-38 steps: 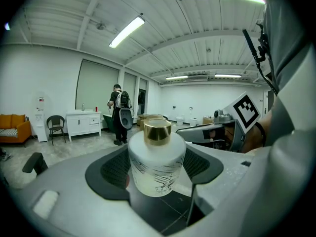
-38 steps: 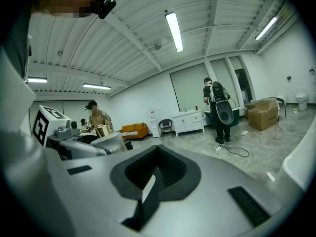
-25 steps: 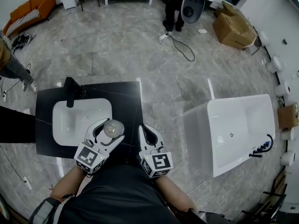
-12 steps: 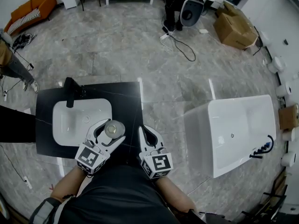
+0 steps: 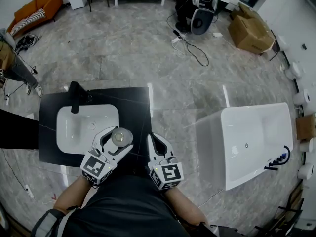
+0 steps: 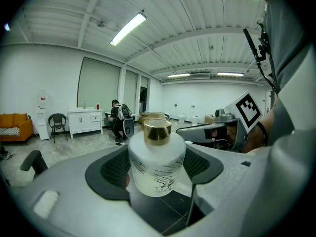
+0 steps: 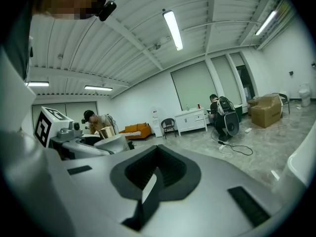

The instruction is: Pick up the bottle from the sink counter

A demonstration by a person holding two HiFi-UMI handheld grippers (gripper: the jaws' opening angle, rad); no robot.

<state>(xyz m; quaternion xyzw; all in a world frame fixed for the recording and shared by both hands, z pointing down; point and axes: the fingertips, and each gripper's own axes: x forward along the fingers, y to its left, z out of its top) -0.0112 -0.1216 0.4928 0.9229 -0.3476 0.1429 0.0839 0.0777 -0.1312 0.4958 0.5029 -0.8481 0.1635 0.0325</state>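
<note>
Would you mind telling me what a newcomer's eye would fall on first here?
The gold-capped white bottle, clamped by the left gripper near the front edge of the black sink counter, draws the eye first. Beside it the right gripper is shut and empty, and a large white bathtub stands to the right.

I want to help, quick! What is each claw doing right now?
Left claw: closed on the bottle.
Right claw: closed, holding nothing.
</note>
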